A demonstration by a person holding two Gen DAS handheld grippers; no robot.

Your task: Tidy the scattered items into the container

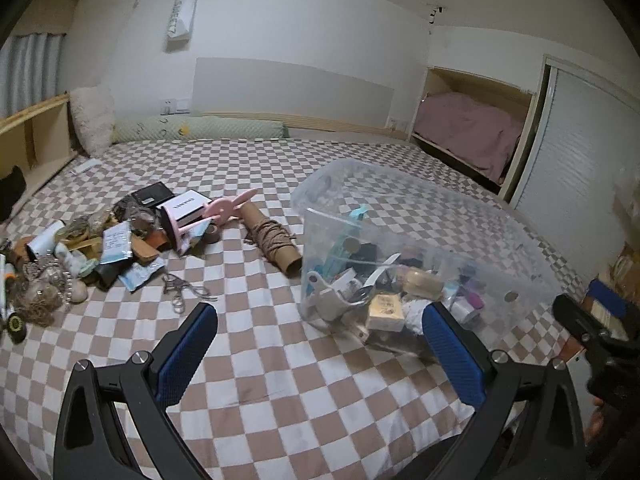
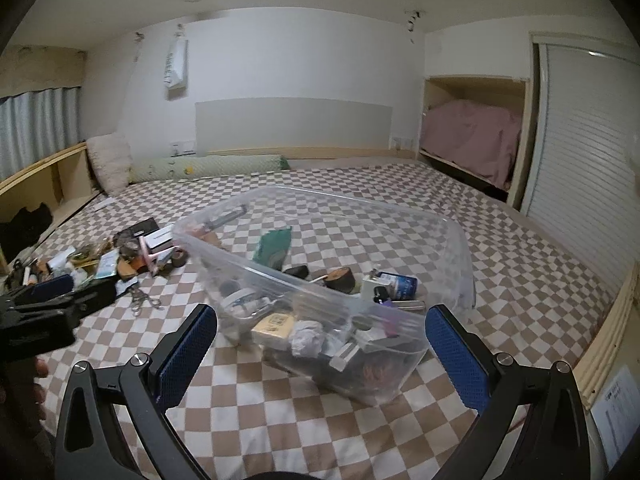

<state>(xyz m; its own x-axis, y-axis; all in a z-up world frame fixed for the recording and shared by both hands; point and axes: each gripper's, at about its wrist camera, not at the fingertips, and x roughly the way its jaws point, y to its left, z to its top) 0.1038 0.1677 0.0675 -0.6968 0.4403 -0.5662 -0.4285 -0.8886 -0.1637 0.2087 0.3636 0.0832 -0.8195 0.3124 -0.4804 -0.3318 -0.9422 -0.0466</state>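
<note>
A clear plastic bin (image 1: 500, 240) (image 2: 448, 240) sits on the checked bed cover, with several small items inside it. A heap of scattered items (image 1: 80, 256) (image 2: 96, 260) lies to its left: a pink rabbit stand (image 1: 208, 220), a cardboard tube wound with twine (image 1: 274, 240), a white box (image 1: 186, 206), metal scissors (image 1: 182, 290) (image 2: 142, 300). My left gripper (image 1: 320, 312) hangs open and empty over the cover, between the scissors and the bin's near corner. My right gripper (image 2: 320, 314) is open and empty in front of the bin. Each gripper shows at the edge of the other's view.
A green bolster (image 1: 200, 130) and a fluffy pillow (image 1: 92, 118) lie along the far wall. A wooden shelf (image 1: 36, 136) runs along the left. At the right are a niche with pink bedding (image 1: 468, 132) and a slatted sliding door (image 1: 580, 152).
</note>
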